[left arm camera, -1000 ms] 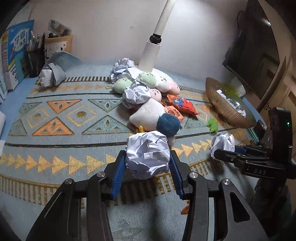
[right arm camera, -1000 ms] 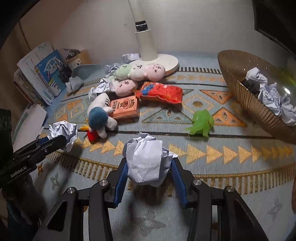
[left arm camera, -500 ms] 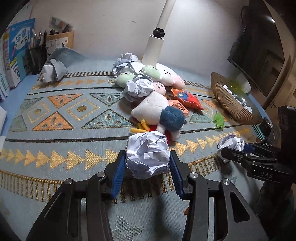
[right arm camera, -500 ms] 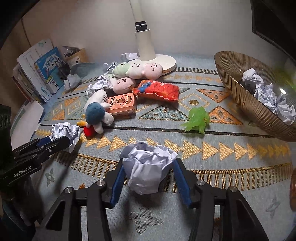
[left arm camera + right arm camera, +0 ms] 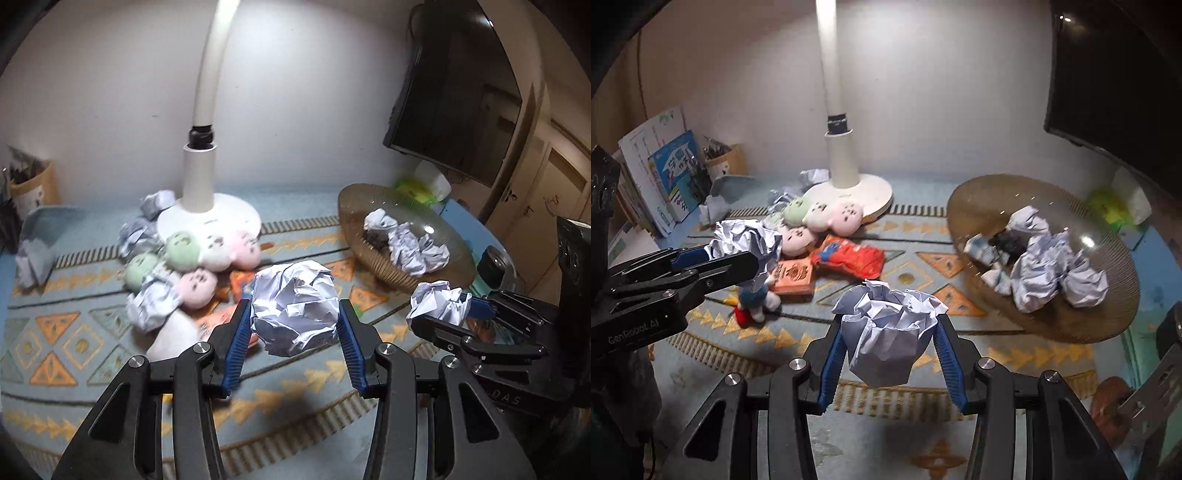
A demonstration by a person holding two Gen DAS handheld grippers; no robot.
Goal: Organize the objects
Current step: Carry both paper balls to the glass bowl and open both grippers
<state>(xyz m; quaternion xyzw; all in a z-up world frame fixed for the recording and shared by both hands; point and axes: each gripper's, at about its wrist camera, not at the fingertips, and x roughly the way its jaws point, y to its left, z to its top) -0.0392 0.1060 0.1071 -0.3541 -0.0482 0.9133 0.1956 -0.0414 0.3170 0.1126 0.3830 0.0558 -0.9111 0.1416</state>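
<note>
My left gripper [image 5: 293, 314] is shut on a crumpled white paper ball [image 5: 295, 306], held above the patterned rug. My right gripper [image 5: 888, 325] is shut on a second crumpled paper ball [image 5: 886, 332], also lifted off the rug. In the left wrist view the right gripper [image 5: 443, 312] with its paper ball [image 5: 436, 302] shows at the right; in the right wrist view the left gripper [image 5: 738, 253] with its ball [image 5: 738, 236] shows at the left. A brown ribbed bowl [image 5: 982, 195] [image 5: 354, 195] holding several paper balls lies ahead to the right.
A white lamp base [image 5: 864, 192] stands at the back with round plush toys [image 5: 827, 218], an orange snack bag [image 5: 849, 258], an orange box [image 5: 792, 275] and a plush figure [image 5: 757, 295] before it. More paper balls [image 5: 151, 306] lie near them. Books [image 5: 665, 173] lean at the left wall.
Both grippers have risen off the rug with their paper balls. The views have tipped up and swung toward the brown bowl, which now sits closer and more central.
</note>
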